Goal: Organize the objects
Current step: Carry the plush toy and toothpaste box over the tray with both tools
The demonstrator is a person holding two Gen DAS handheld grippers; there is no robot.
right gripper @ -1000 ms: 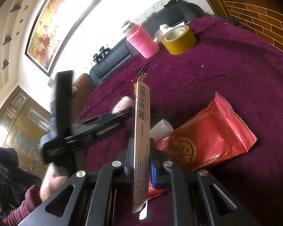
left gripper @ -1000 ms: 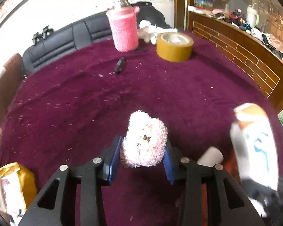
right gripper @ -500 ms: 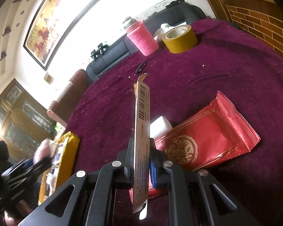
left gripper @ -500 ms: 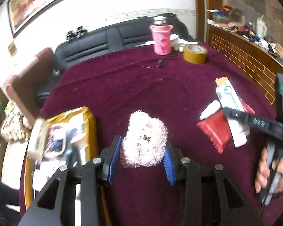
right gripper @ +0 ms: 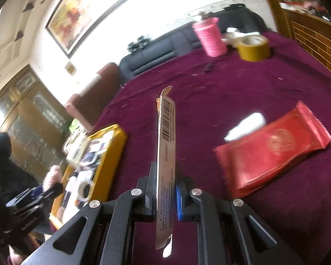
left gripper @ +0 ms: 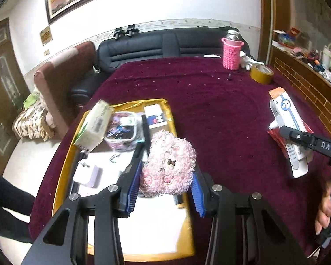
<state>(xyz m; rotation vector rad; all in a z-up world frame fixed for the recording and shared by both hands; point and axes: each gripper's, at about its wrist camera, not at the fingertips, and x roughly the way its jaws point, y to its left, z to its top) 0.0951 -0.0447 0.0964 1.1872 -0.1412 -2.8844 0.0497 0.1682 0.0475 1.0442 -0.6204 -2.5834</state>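
— Plush toy [left gripper: 168,165], pink and curly: where is it?
— Clamped between the blue pads of your left hand-held gripper [left gripper: 165,190], hanging above the near right part of the yellow tray [left gripper: 61,172] at the left of the counter [left gripper: 220,110].
— And your right hand-held gripper [right gripper: 166,195]?
— Its jaws are closed on a flat carton [right gripper: 165,161], held edge-on and pointing away from you, above the maroon cloth.
— What lies near it?
— A red foil packet [right gripper: 273,150] on the cloth just to its right, touching a small white bottle [right gripper: 246,125] at its far edge. A pink flask [right gripper: 209,37] and a yellow tape roll [right gripper: 252,47] stand at the far side.
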